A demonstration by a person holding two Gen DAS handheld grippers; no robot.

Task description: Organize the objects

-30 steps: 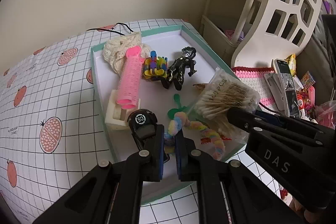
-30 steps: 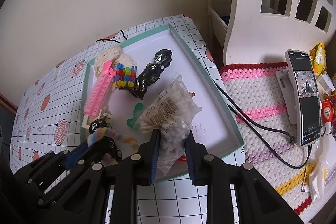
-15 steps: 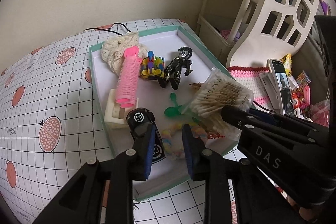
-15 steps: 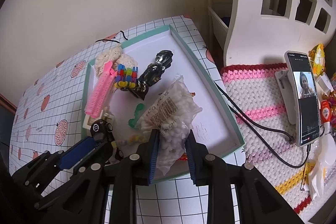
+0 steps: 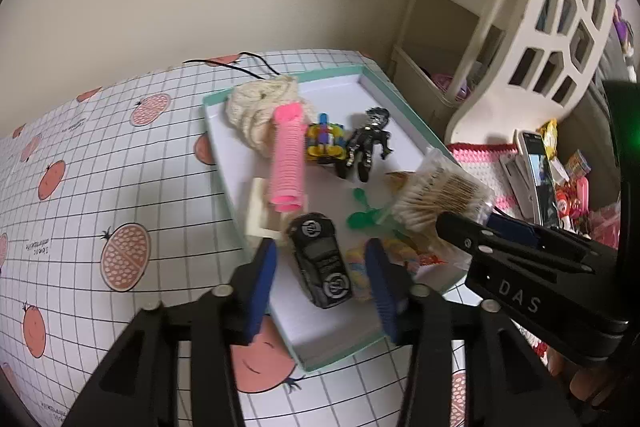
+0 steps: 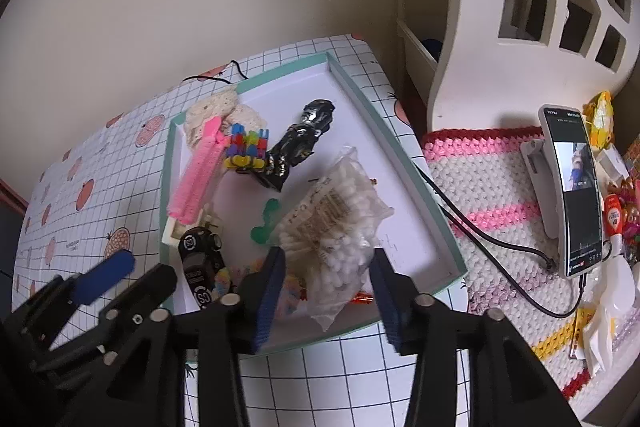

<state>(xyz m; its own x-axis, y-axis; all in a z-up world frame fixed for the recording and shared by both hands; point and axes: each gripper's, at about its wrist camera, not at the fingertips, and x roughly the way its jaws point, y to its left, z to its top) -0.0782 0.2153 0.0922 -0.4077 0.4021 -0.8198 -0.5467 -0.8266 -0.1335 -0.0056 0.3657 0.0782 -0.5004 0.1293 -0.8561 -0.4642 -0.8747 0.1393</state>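
Note:
A green-rimmed white tray holds a pink ribbed roller, a black figure, a black toy car, a pastel fuzzy worm and a bag of cotton swabs. My left gripper hovers over the tray's near end. Its jaws are opening, with the car and worm lying below between them, untouched. My right gripper is opening too. The swab bag lies between its blue pads, which no longer squeeze it.
Also in the tray are a cream knitted piece, a colourful block toy, a green plastic bit and a cream holder. A phone on a stand sits on the crocheted mat to the right. A white shelf unit stands behind.
My left gripper let go of the pastel worm, which dropped into the tray beside the car, then drew back a little. Both pairs of jaws have spread, the right releasing the swab bag.

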